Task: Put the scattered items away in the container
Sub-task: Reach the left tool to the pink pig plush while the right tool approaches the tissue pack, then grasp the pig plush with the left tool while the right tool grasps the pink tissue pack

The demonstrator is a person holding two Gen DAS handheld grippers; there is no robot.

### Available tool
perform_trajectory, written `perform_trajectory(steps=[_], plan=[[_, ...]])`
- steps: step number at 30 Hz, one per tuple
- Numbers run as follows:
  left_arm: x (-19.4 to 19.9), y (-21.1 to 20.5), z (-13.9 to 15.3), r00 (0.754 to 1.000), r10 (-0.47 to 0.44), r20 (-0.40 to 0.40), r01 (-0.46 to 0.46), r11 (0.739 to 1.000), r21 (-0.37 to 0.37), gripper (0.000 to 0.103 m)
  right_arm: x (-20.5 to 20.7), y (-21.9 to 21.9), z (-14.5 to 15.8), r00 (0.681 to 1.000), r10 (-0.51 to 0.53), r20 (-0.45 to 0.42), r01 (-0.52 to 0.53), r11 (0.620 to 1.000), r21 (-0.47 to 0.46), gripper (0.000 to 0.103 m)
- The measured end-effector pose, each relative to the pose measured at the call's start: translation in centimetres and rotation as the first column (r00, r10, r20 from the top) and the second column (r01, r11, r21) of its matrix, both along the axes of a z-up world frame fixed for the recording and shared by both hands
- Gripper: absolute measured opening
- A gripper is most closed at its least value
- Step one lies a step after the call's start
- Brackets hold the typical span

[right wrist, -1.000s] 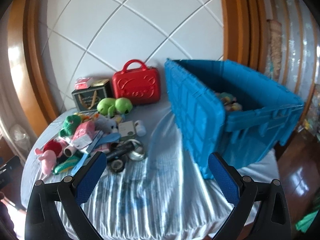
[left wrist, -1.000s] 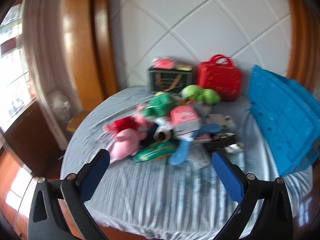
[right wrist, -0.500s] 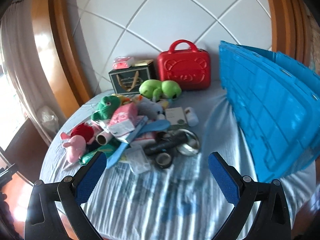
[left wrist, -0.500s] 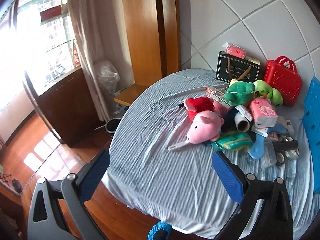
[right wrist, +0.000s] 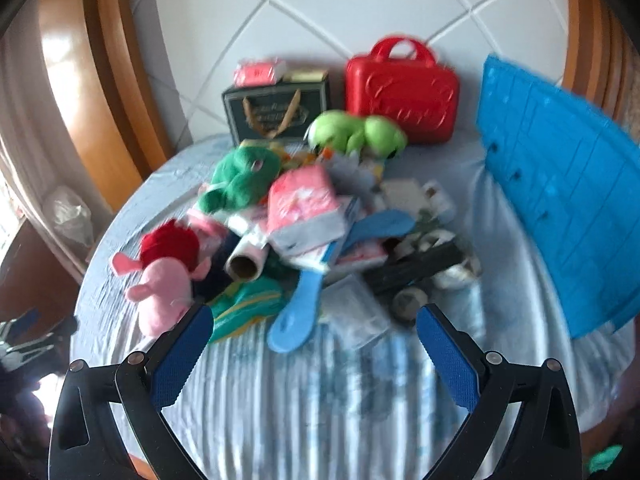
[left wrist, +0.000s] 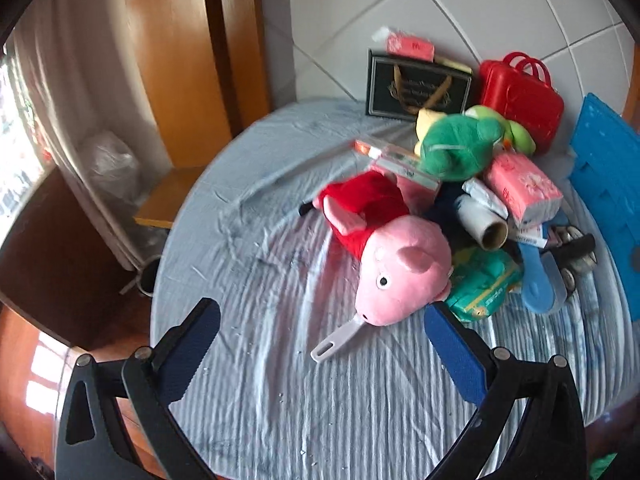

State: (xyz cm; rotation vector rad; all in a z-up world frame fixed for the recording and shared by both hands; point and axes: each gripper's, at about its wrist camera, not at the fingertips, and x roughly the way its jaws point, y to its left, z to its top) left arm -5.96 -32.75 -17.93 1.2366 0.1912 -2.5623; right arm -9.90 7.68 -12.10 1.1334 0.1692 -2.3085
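Both tools gape wide and hold nothing: the left tool (left wrist: 320, 322) hovers just before the plush pig (left wrist: 394, 276), the right tool (right wrist: 310, 326) before the heap. The pig is soft, pink and red-dressed, lying on a ribbed striped tabletop (left wrist: 280, 380). Behind the pig stands a hard red case (right wrist: 402, 94); right of it, the ribbed blue plastic crate (right wrist: 560, 200).

A pink pig plush (left wrist: 400, 268) in red, a red case (right wrist: 402, 92), a blue crate (right wrist: 560, 216) and a blue-and-white striped cloth (left wrist: 280, 360) are seen.
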Motion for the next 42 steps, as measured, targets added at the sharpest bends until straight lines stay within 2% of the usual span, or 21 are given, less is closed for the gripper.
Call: perform_trajectory(steps=[2, 5, 8, 10, 14, 17, 21, 24, 26, 32, 33, 34, 36, 40, 42], plan=[[-0.1, -1.2, -1.3, 0.999, 0.038, 0.025, -0.038, 0.999, -0.019, 0.103, -0.1, -1.1, -1.1, 1.0, 0.013, 0.022, -0.013, 1.0, 0.024, 0.103], [-0.2, -3.2, -2.9, 0.992, 0.099, 0.073, -0.095, 0.994, -0.049, 0.103, -0.3, -2.6, -2.0, 1.0, 0.028, 0.01, -0.029, 0.998, 0.062, 0.102], [-0.4, -3.8, -3.0, 0.988, 0.125, 0.089, -0.122, 0.992, -0.037, 0.103, -0.9, -3.8, -3.0, 0.998, 0.055, 0.031, -0.057, 0.996, 0.064, 0.095], [-1.0, -2.8, -2.6, 0.993, 0.094, 0.071, -0.094, 0.996, -0.002, 0.103, -1.5, -4.5, -3.7, 0.996, 0.074, 0.055, -0.077, 0.996, 0.055, 0.094], [-4.4, 1.3, -2.0, 0.999, 0.009, 0.032, -0.012, 0.997, 0.078, 0.103, -2.8, -4.8, -4.5, 0.994, 0.091, 0.066, -0.095, 0.994, 0.055, 0.094], [-7.7, 4.4, -2.2, 0.999, -0.029, 0.016, 0.028, 0.997, 0.074, 0.103, -3.9, -4.4, -5.0, 0.992, 0.098, 0.082, -0.103, 0.993, 0.058, 0.094], [-12.0, 5.9, -3.8, 0.998, -0.007, 0.058, 0.004, 0.998, 0.055, 0.103, -4.9, -4.0, -5.7, 0.988, 0.129, 0.085, -0.135, 0.989, 0.064, 0.094], [-13.8, 5.3, -5.1, 0.991, 0.022, 0.132, -0.029, 0.998, 0.05, 0.103, -5.4, -4.4, -6.4, 0.986, 0.128, 0.107, -0.136, 0.988, 0.068, 0.094], [-14.9, 4.6, -6.1, 0.98, 0.026, 0.195, -0.036, 0.998, 0.05, 0.103, -5.5, -4.9, -6.7, 0.982, 0.133, 0.131, -0.141, 0.989, 0.054, 0.094], [-16.7, 3.7, -7.0, 0.965, 0.007, 0.261, -0.031, 0.995, 0.091, 0.103, -6.3, -8.4, -7.4, 0.978, 0.144, 0.148, -0.15, 0.988, 0.032, 0.094], [-17.0, 3.3, -7.1, 0.964, 0.003, 0.265, -0.032, 0.994, 0.102, 0.103, -6.5, -9.1, -7.6, 0.977, 0.146, 0.154, -0.152, 0.988, 0.029, 0.09], [-17.1, 2.9, -7.2, 0.963, 0.007, 0.269, -0.037, 0.994, 0.107, 0.103, -6.7, -9.8, -7.9, 0.977, 0.144, 0.158, -0.15, 0.988, 0.027, 0.081], [-17.9, 2.1, -7.7, 0.96, 0.014, 0.281, -0.049, 0.992, 0.119, 0.103, -7.2, -10.8, -8.4, 0.976, 0.137, 0.169, -0.143, 0.989, 0.023, 0.071], [-19.3, 1.5, -9.1, 0.948, -0.007, 0.317, -0.037, 0.991, 0.132, 0.103, -8.1, -12.0, -9.1, 0.975, 0.109, 0.195, -0.115, 0.993, 0.017, 0.071], [-19.2, 1.6, -9.3, 0.95, -0.022, 0.311, -0.021, 0.991, 0.135, 0.102, -8.3, -12.6, -9.5, 0.973, 0.107, 0.207, -0.113, 0.993, 0.02, 0.071]])
